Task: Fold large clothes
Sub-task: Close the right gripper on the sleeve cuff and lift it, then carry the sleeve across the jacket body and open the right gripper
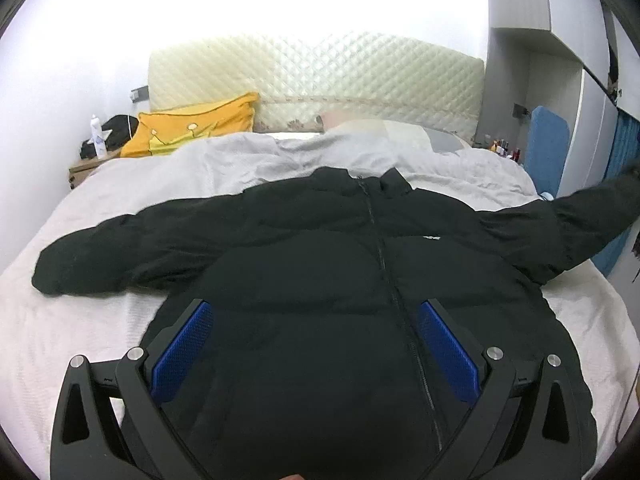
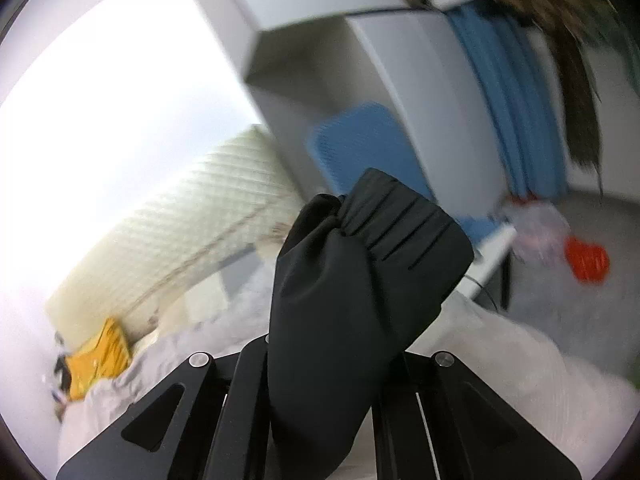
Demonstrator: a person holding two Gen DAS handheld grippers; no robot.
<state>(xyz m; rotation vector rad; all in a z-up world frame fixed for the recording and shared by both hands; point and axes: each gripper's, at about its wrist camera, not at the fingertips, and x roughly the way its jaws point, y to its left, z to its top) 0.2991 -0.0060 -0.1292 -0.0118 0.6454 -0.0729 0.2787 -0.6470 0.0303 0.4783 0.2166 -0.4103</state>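
Note:
A black puffer jacket (image 1: 320, 248) lies front up on the white bed (image 1: 60, 320), zipper closed, collar toward the headboard. Its left sleeve (image 1: 100, 256) rests flat on the sheet. Its right sleeve (image 1: 580, 220) is lifted off the bed toward the right. My left gripper (image 1: 316, 324) is open, its blue pads (image 1: 182, 352) spread above the jacket's lower front. My right gripper (image 2: 328, 360) is shut on the right sleeve's cuff (image 2: 384, 248) and holds it up in the air; the fingertips are hidden by the fabric.
A quilted cream headboard (image 1: 320, 76) and a yellow pillow (image 1: 192, 124) stand at the far end. A grey blanket (image 1: 248, 160) lies beyond the collar. A nightstand (image 1: 86, 168) with a bottle is at left. A blue panel (image 1: 548, 148) and white wardrobe (image 1: 540, 40) stand right.

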